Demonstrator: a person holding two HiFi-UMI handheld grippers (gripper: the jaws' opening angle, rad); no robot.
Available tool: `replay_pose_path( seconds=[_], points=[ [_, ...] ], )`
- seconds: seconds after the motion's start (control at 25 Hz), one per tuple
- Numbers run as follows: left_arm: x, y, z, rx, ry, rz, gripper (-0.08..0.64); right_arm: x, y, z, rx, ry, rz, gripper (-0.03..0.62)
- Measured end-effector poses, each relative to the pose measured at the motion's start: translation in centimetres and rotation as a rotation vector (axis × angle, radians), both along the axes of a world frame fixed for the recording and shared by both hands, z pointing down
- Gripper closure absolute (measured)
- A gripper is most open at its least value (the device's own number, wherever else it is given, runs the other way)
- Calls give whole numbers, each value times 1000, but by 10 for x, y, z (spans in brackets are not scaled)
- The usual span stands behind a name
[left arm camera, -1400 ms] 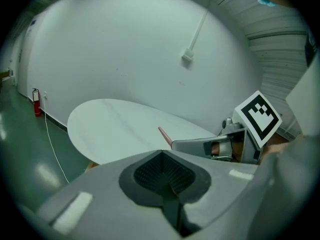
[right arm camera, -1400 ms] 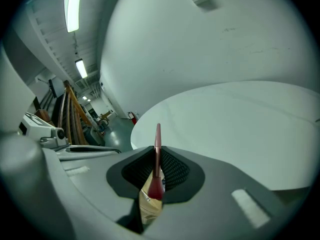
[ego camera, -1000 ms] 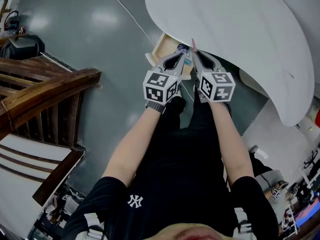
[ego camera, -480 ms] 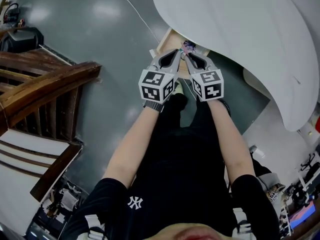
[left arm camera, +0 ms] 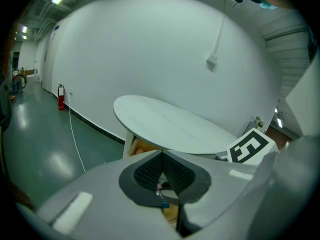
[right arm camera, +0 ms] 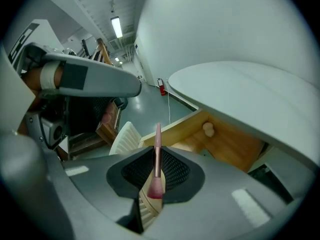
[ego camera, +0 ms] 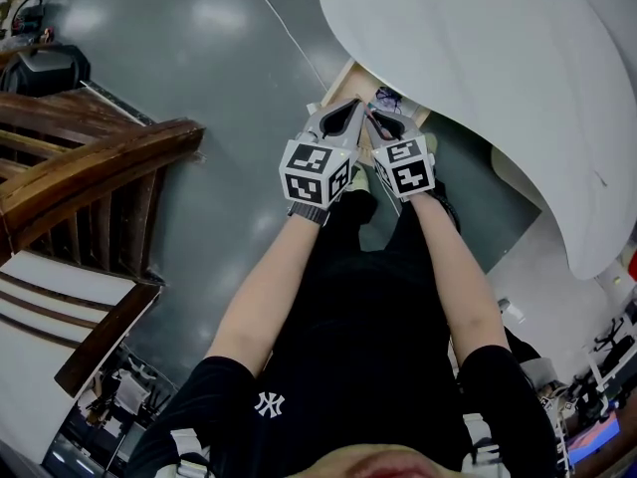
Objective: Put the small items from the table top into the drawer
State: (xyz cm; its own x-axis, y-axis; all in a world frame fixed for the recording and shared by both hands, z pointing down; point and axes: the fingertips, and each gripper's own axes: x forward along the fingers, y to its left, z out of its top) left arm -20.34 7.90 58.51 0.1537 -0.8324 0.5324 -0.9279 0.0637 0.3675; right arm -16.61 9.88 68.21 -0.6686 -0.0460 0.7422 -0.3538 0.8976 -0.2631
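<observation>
A white oval table top (ego camera: pixel 478 58) has a wooden drawer (ego camera: pixel 348 76) pulled open under its near edge. My right gripper (right arm camera: pixel 156 151) is shut on a slim pink brush (right arm camera: pixel 157 159); the handle points away over the drawer (right arm camera: pixel 235 144) and the bristle head sits low between the pads. In the head view the right gripper (ego camera: pixel 372 118) hangs just in front of the drawer. My left gripper (ego camera: pixel 351 105) is close beside it, and its jaws (left arm camera: pixel 161 155) meet at the tips with nothing between them. Small items show in the drawer through the gap below.
A round wooden knob (right arm camera: pixel 207 129) sits on the drawer front. A dark wooden stair frame (ego camera: pixel 90 177) stands to the left, a white slatted chair (right arm camera: pixel 125 136) is on the floor near the drawer, and a white cable (ego camera: pixel 289 38) crosses the grey floor.
Both grippers have sunk toward the open drawer and drawn closer together. The right one has rolled, still holding the pink brush.
</observation>
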Motion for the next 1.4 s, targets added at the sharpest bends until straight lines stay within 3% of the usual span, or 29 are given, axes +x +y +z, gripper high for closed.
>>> replay_pose_path(
  seconds=[0.68, 0.96, 1.4],
  points=[
    [-18, -5, 12, 4, 2, -3, 560, -15, 2, 28, -24, 36, -44, 497],
    [-7, -5, -7, 6, 7, 32, 560, -5, -4, -13, 0, 6, 2, 528],
    [34, -16, -60, 33, 9, 129, 560, 33, -26, -100, 64, -77, 156, 569]
  ],
)
